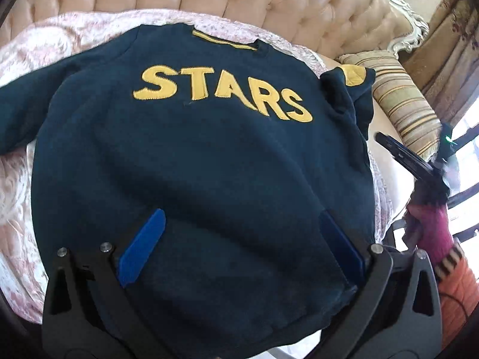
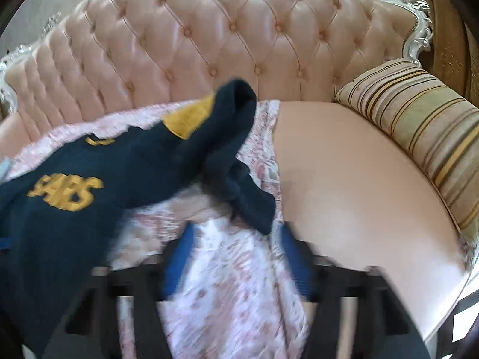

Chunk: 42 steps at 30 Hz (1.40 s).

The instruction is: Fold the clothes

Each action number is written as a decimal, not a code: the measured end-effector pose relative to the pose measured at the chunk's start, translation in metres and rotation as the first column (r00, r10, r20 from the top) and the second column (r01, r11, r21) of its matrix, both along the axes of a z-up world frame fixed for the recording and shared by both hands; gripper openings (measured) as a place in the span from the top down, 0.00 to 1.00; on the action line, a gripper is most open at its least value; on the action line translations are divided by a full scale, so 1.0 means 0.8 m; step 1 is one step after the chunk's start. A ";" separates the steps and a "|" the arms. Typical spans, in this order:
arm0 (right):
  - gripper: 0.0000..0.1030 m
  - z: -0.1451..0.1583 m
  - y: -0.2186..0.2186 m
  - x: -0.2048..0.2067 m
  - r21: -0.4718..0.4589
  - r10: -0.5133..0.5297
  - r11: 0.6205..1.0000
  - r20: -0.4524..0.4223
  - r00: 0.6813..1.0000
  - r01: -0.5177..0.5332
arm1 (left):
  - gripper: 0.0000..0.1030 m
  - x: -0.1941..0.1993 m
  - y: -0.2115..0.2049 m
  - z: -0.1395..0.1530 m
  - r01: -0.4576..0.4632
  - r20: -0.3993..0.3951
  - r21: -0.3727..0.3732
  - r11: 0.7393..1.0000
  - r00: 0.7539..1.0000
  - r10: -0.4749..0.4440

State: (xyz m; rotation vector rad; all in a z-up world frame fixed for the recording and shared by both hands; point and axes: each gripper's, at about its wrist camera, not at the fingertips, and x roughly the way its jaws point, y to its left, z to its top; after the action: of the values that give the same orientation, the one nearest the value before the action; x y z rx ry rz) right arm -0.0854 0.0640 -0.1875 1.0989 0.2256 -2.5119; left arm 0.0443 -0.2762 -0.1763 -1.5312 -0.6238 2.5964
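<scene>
A navy sweatshirt point(image 1: 194, 155) with yellow STARS lettering lies face up and spread out on a pink-and-white patterned blanket point(image 1: 39, 59). Its right sleeve point(image 2: 221, 149), which has a yellow patch, is bunched and partly lifted at the blanket's edge. My left gripper point(image 1: 242, 218) hovers over the lower part of the sweatshirt's body, its blue fingers point(image 1: 143, 248) spread wide with nothing pinched. In the blurred right wrist view my right gripper point(image 2: 238, 230) stands open over the blanket, with the sleeve's cuff point(image 2: 260, 212) just beyond its fingertips and nothing gripped.
The blanket covers the seat of a tufted pink sofa point(image 2: 209, 39) with a carved silver frame. A striped cushion point(image 2: 419, 125) lies at the right end, with bare pink seat point(image 2: 359, 179) beside it. A person's pink-sleeved arm point(image 1: 431, 227) shows at the right edge.
</scene>
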 end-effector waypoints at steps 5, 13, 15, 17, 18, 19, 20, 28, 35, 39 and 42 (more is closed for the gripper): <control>0.64 -0.019 -0.006 -0.027 -0.021 0.008 1.000 0.021 1.000 -0.008 | 0.00 -0.005 0.031 -0.003 0.080 0.042 -0.184 0.980 0.996 -0.073; 0.64 -0.036 -0.021 -0.052 0.112 0.063 0.992 0.010 0.998 -0.063 | 0.00 -0.009 0.035 -0.007 0.045 0.039 -0.201 0.979 0.999 -0.038; 0.71 -0.042 -0.025 -0.057 0.133 0.071 0.989 0.012 0.997 -0.072 | 0.00 -0.011 0.035 -0.007 0.039 0.039 -0.196 0.980 0.999 -0.032; 0.86 -0.043 -0.030 -0.056 0.191 0.068 0.979 -0.011 0.998 -0.065 | 0.00 -0.012 0.034 -0.008 0.036 0.038 -0.189 0.981 0.999 -0.030; 0.90 -0.042 -0.032 -0.054 0.220 0.068 0.974 -0.026 0.997 -0.061 | 0.00 -0.012 0.034 -0.008 0.036 0.038 -0.184 0.982 0.999 -0.030; 0.91 -0.040 -0.035 -0.051 0.255 0.072 0.965 -0.044 0.996 -0.059 | 0.00 -0.013 0.033 -0.009 0.036 0.039 -0.179 0.983 0.999 -0.029; 0.92 -0.035 -0.041 -0.044 0.314 0.096 0.947 -0.076 0.992 -0.067 | 0.00 -0.012 0.031 -0.008 0.033 0.036 -0.172 0.984 0.999 -0.027; 0.92 0.028 -0.057 -0.019 0.718 0.313 0.696 -0.305 0.899 0.001 | 0.00 -0.005 0.023 -0.006 0.028 0.017 -0.135 0.990 1.000 -0.026; 0.92 0.087 -0.029 -0.024 0.798 0.383 0.594 -0.391 0.837 0.101 | 0.00 -0.003 0.021 -0.005 0.017 0.014 -0.118 0.993 1.000 -0.016; 0.92 0.098 -0.006 -0.061 0.803 0.338 0.576 -0.407 0.849 0.156 | 0.00 -0.003 0.029 -0.006 0.021 0.014 -0.159 0.987 1.000 -0.019; 0.92 0.100 -0.003 -0.095 0.795 0.292 0.584 -0.392 0.872 0.162 | 0.00 -0.006 0.035 -0.007 0.021 0.026 -0.195 0.981 1.000 -0.016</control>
State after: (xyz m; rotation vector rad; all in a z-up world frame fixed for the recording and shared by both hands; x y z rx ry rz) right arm -0.1610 0.0614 -0.1079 0.6146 1.6916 -2.5703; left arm 0.0393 -0.2482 -0.1817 -1.6148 -0.3628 2.6979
